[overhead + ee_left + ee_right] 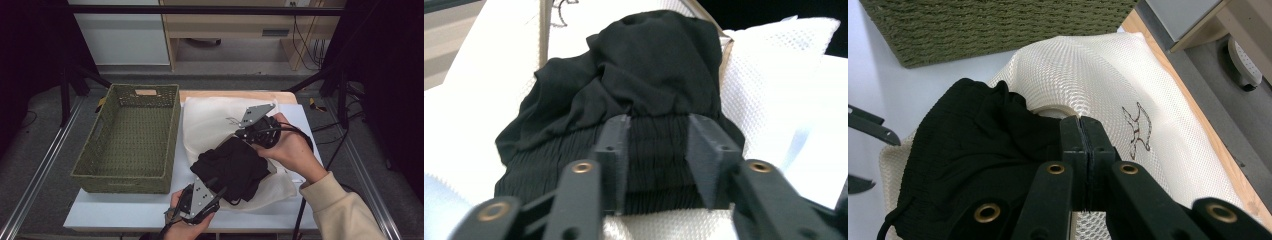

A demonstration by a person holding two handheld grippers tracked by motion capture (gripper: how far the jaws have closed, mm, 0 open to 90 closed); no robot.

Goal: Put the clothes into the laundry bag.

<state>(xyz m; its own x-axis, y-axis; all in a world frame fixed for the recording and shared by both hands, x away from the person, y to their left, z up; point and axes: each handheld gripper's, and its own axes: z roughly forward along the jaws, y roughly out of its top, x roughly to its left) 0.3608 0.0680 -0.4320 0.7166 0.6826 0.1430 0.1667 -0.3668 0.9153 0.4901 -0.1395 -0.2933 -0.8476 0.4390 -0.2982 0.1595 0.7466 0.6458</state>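
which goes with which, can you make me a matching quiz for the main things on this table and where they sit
Things:
1. woven basket
2. black garment
3. white mesh bag
4. left gripper

Places or states:
a. crumpled on top of the mesh bag
b. left part of the table, nothing inside
c. at the garment's near edge, fingers either side of its ribbed band
d. flat under the garment

Pairs: 1-b, 2-a, 3-d, 4-c

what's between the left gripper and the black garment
Nothing visible. The left gripper has its jaws on either side of the ribbed waistband of the black garment, which lies on the white mesh bag.
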